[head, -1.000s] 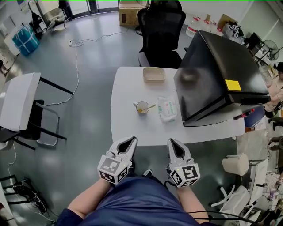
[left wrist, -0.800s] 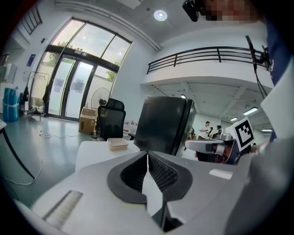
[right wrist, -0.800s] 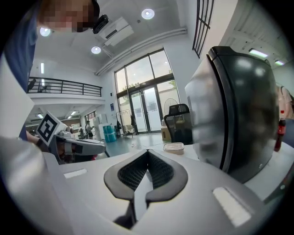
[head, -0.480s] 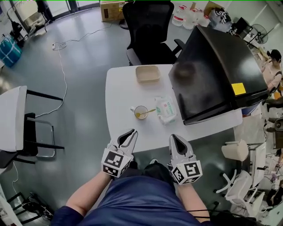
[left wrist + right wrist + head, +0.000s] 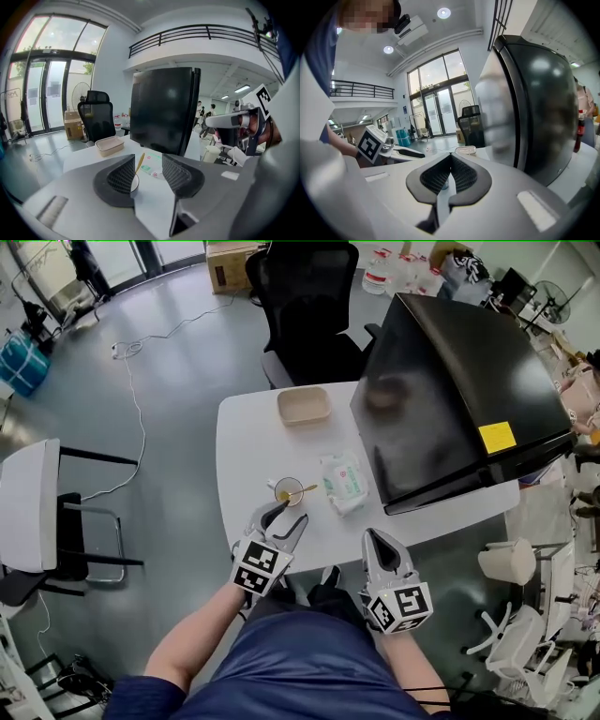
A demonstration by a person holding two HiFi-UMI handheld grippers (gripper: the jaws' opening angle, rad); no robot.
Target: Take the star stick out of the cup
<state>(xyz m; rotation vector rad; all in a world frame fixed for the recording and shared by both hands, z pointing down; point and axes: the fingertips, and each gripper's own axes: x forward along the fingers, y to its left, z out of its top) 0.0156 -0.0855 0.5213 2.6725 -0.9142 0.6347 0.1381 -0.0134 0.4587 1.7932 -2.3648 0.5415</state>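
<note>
A small white cup (image 5: 283,492) stands on the white table (image 5: 246,442) near its front edge, with a yellowish stick (image 5: 304,489) leaning out to the right. My left gripper (image 5: 289,514) is just short of the cup and open; its jaws have just been opening and hold nothing. In the left gripper view the cup (image 5: 134,183) peeks past the left jaw and the stick (image 5: 139,162) rises in the gap ahead of the left gripper (image 5: 147,163). My right gripper (image 5: 378,538) is shut and empty at the table's edge, its jaws pressed together in the right gripper view (image 5: 450,158).
A wet-wipes pack (image 5: 341,482) lies right of the cup and a beige tray (image 5: 303,405) sits at the far side. A large black panel (image 5: 450,395) leans over the table's right half. A black office chair (image 5: 305,306) stands behind; a white chair (image 5: 28,502) is left.
My left gripper has moved forward and to the right, up to the cup, and its jaws went from shut to open. The right gripper edged forward and stays shut.
</note>
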